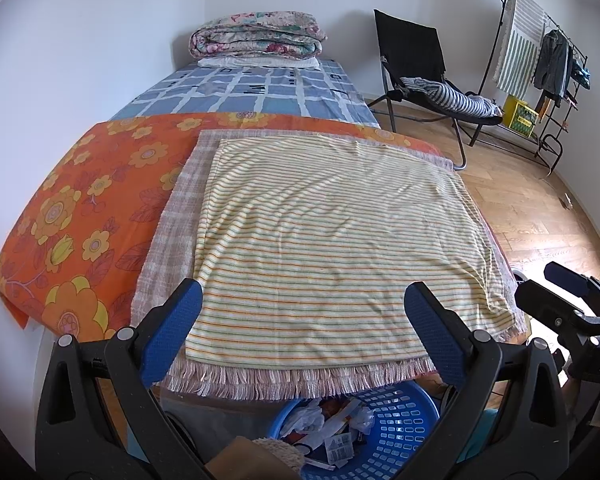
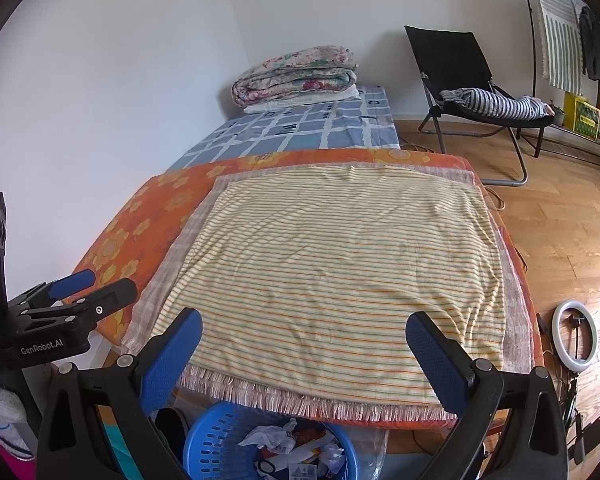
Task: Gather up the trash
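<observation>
A blue plastic basket (image 1: 404, 420) sits on the floor below the near edge of the table. It holds crumpled paper and wrappers (image 1: 336, 420). It also shows in the right wrist view (image 2: 216, 436) with the trash (image 2: 296, 448) inside. My left gripper (image 1: 304, 312) is open and empty, held above the basket and the striped cloth (image 1: 332, 240). My right gripper (image 2: 304, 340) is open and empty, also above the near edge of the striped cloth (image 2: 340, 272). Each gripper shows at the edge of the other's view.
An orange floral sheet (image 1: 88, 216) covers the table under the cloths. Beyond is a bed with a blue checked cover (image 1: 260, 88) and a folded quilt (image 1: 260, 36). A black folding chair (image 1: 420, 72), a clothes rack (image 1: 540, 60) and a ring light (image 2: 576, 332) stand on the wooden floor at right.
</observation>
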